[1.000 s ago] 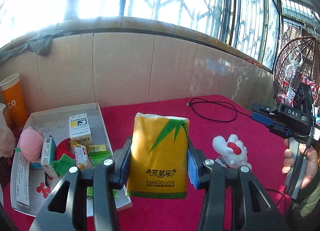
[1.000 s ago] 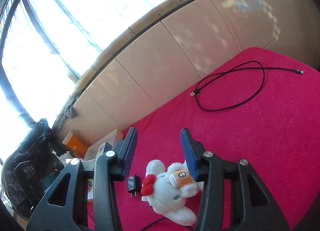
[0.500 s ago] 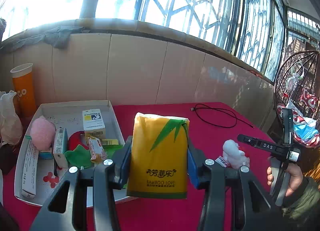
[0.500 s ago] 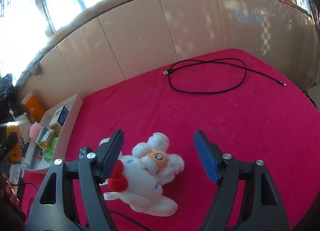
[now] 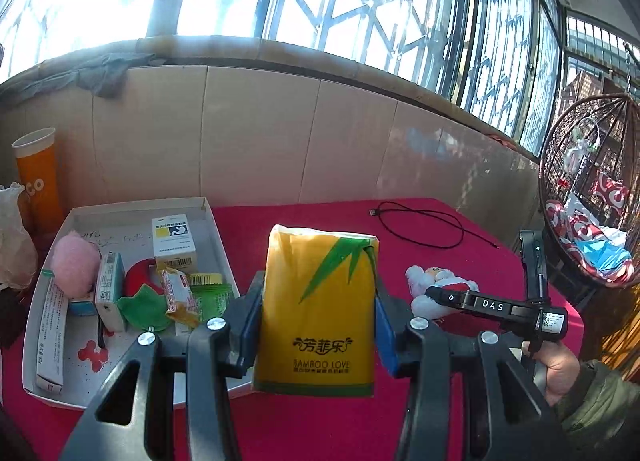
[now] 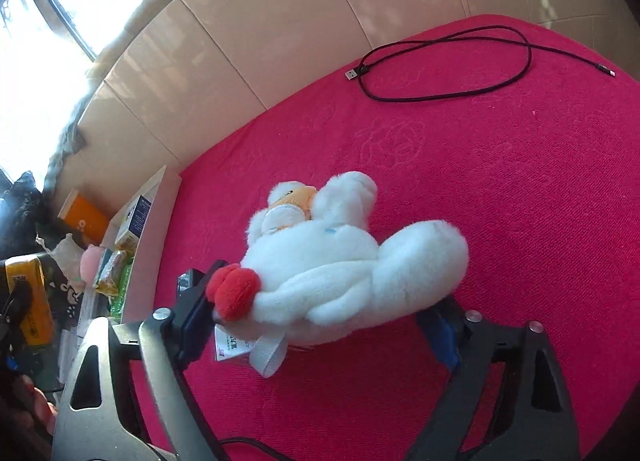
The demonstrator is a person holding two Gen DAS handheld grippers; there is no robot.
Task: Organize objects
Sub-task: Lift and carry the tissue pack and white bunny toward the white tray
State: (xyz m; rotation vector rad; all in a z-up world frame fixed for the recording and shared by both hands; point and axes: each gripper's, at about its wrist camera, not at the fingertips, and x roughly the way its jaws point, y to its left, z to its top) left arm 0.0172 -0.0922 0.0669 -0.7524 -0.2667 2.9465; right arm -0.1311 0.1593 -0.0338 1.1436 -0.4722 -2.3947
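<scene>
Tray (image 5: 218, 229) sits at the desk's (image 6: 500, 189) left side, by the wall; boxes, packets and soft items lie inside it. Cup (image 5: 38, 177) stands behind the tray's left corner. Tissue pack (image 5: 318, 309) is between the left tongs (image 5: 318, 325), right of the tray. Plush toy (image 6: 340, 257) lies mid-desk between the right tongs (image 6: 320, 325). Cable (image 6: 448, 61) lies behind it near the wall.

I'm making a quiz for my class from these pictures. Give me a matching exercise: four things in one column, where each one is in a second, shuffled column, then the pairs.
Things:
1. tissue pack
2. plush toy
3. black cable
4. medicine box

Places:
A. loose on the red cloth near the wall
B. inside the white tray
C. clamped in the left tongs
D. between the open right tongs

Pairs: 1-C, 2-D, 3-A, 4-B
</scene>
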